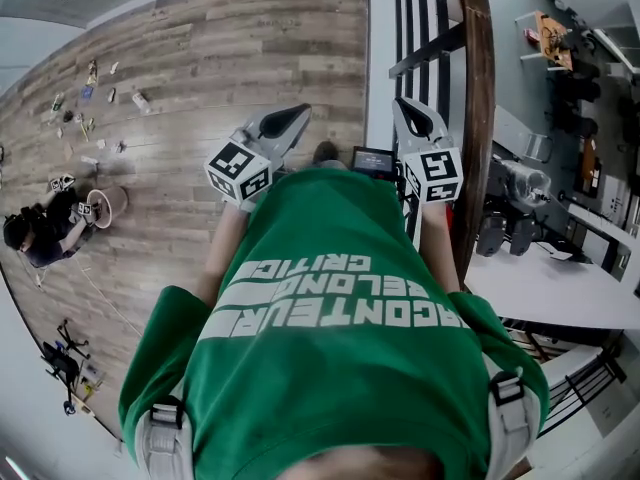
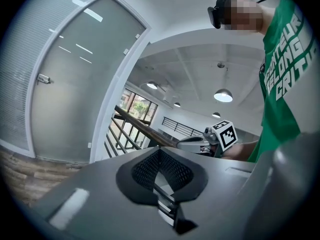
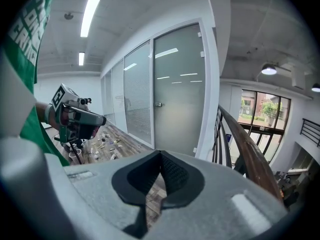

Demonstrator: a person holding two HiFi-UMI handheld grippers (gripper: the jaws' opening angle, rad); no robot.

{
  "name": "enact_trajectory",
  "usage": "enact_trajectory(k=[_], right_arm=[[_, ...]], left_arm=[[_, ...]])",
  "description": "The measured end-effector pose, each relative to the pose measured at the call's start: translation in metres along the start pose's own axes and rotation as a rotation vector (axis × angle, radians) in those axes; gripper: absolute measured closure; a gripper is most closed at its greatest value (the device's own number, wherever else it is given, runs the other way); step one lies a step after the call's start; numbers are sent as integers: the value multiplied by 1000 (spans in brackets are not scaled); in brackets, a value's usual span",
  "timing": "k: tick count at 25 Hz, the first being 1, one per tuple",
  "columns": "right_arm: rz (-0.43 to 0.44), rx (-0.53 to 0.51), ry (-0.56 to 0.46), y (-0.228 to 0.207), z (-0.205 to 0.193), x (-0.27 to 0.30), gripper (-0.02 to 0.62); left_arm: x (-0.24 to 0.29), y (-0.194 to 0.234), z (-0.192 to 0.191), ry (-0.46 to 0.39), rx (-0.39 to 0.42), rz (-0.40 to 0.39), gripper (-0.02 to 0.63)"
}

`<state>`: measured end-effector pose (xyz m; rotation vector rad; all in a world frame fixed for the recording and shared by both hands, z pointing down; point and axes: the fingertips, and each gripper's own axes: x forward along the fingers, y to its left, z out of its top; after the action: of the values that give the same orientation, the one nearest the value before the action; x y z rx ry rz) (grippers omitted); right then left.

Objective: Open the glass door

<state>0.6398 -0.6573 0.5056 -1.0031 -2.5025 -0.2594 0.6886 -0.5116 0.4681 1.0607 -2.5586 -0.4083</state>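
Right gripper view: frosted glass door (image 3: 180,89) in a white frame is seen closed, well ahead across the wooden plank floor (image 3: 125,140), with a small metal handle (image 3: 158,104) at its left edge. Right gripper (image 3: 161,156) jaws are pressed together, nothing gripped. Left gripper (image 2: 160,151) jaws are likewise closed on nothing. In the head view both are held out in front of a green shirt (image 1: 330,348), with a brown wooden handrail (image 1: 478,118) just beside the right one.

a grey-brown wood-plank floor (image 1: 200,48) is seen. small loose items (image 1: 88,96) are scattered over it at the far left, a white round tub (image 1: 108,203) is set near them, and a crouching person (image 1: 40,233) is found just beside it.
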Motion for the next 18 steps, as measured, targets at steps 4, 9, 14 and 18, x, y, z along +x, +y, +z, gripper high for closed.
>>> enact_trajectory(k=[4,9,14,18], right_arm=[[3,9,21,-16,-10,-1,603],[21,4,36,-26,-12,6,603],[26,-1,48,-30,-11,20,603],[29,-1,74,-32,-9,34,603]], left_arm=[[17,-5,-1,10,-7,-5,591],[27,1,-2,19,-22,4,591],[33,16,0,15,-28,3,591],[40,34,6,16,-32,-8,591]])
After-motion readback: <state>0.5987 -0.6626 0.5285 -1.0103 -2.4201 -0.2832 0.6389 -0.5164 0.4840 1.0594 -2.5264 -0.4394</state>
